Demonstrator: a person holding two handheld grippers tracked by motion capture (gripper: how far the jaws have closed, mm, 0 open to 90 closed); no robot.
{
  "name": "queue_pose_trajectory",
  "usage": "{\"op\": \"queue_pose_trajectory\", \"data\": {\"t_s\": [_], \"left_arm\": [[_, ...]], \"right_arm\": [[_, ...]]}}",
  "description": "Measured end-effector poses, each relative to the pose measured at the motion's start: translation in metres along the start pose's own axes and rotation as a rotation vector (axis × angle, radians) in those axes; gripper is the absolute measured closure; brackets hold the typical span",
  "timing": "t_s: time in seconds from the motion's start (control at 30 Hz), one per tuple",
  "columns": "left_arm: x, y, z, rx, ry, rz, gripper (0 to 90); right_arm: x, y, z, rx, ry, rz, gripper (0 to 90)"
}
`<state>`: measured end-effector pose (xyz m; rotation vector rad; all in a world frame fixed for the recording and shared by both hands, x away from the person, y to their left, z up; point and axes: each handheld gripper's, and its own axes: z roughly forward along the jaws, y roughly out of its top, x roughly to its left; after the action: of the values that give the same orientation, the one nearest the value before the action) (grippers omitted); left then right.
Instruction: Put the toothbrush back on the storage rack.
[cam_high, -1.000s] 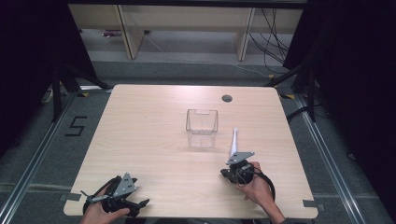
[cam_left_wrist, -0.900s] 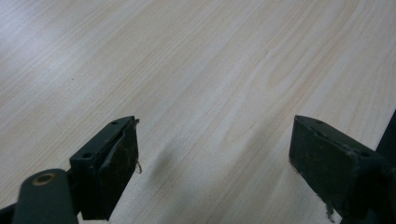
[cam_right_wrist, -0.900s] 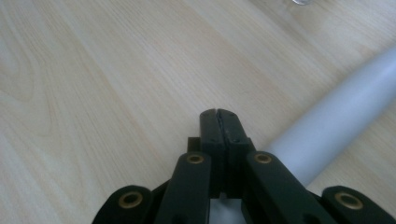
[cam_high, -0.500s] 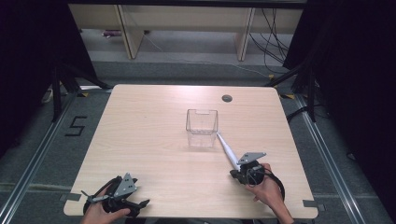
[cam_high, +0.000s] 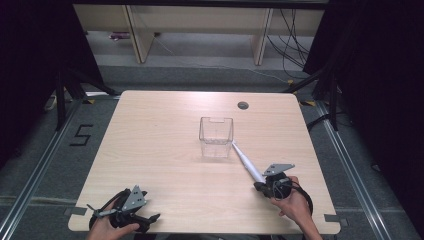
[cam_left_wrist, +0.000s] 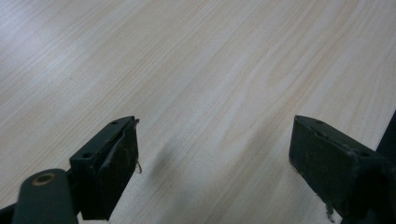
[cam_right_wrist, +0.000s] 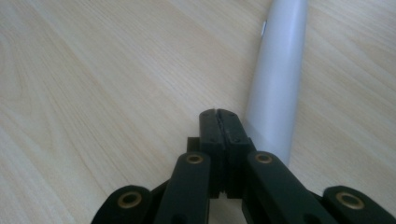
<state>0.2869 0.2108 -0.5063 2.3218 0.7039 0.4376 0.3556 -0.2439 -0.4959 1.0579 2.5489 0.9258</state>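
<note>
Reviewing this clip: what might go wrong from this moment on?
The right gripper has its jaws pressed together beside the white stick, apparently not around it, so the stick may roll loose on the table. The stick's far tip sits at the clear container; a push could shove or tip that light box.

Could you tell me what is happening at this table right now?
A person holds a gripper in each hand at a wooden table. The right gripper has its jaws closed beside a long white stick-like object, which slants toward a clear plastic container near the table's middle; whether the jaws pinch the object itself cannot be told. The left gripper rests at the near edge with jaws wide open and nothing between them.
</note>
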Motion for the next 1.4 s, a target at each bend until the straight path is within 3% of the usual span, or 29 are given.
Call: {"op": "queue_pose_trajectory", "data": {"t_s": [0.07, 0.27, 0.3, 0.37, 0.47, 0.63, 0.73, 0.8, 1.1, 1.4], "left_arm": [[-0.001, 0.0, 0.0, 0.0, -0.001, -0.01, 15.3], [0.0, 0.0, 0.0, 0.002, 0.002, 0.002, 15.3], [0.0, 0.0, 0.0, 0.002, -0.003, -0.003, 15.3], [0.0, 0.0, 0.0, 0.002, -0.002, 0.0, 15.3], [0.0, 0.0, 0.0, 0.0, -0.003, -0.003, 15.3], [0.0, 0.0, 0.0, 0.002, -0.004, -0.002, 15.3], [0.0, 0.0, 0.0, 0.001, -0.002, -0.002, 15.3], [0.0, 0.0, 0.0, 0.001, -0.003, -0.002, 15.3], [0.0, 0.0, 0.0, 0.01, -0.001, 0.005, 15.3], [0.0, 0.0, 0.0, 0.011, -0.002, 0.005, 15.3]], "right_arm": [[-0.001, 0.0, -0.003, 0.027, 0.015, 0.017, 90.0], [-0.009, -0.007, -0.007, -0.003, -0.02, 0.028, 89.8], [-0.01, -0.007, -0.011, 0.026, -0.005, 0.05, 89.8], [-0.013, -0.009, -0.01, 0.002, -0.021, 0.034, 89.8], [-0.015, -0.009, -0.011, 0.014, -0.025, 0.039, 89.8], [-0.016, -0.01, -0.013, 0.02, -0.023, 0.098, 89.7], [-0.019, -0.01, -0.014, 0.033, -0.028, 0.072, 89.6], [-0.02, -0.011, -0.016, 0.026, -0.037, 0.113, 89.6], [-0.028, -0.011, -0.017, -0.001, -0.059, 0.112, 89.4], [-0.032, -0.01, -0.019, 0.019, -0.064, 0.134, 89.2]]}}
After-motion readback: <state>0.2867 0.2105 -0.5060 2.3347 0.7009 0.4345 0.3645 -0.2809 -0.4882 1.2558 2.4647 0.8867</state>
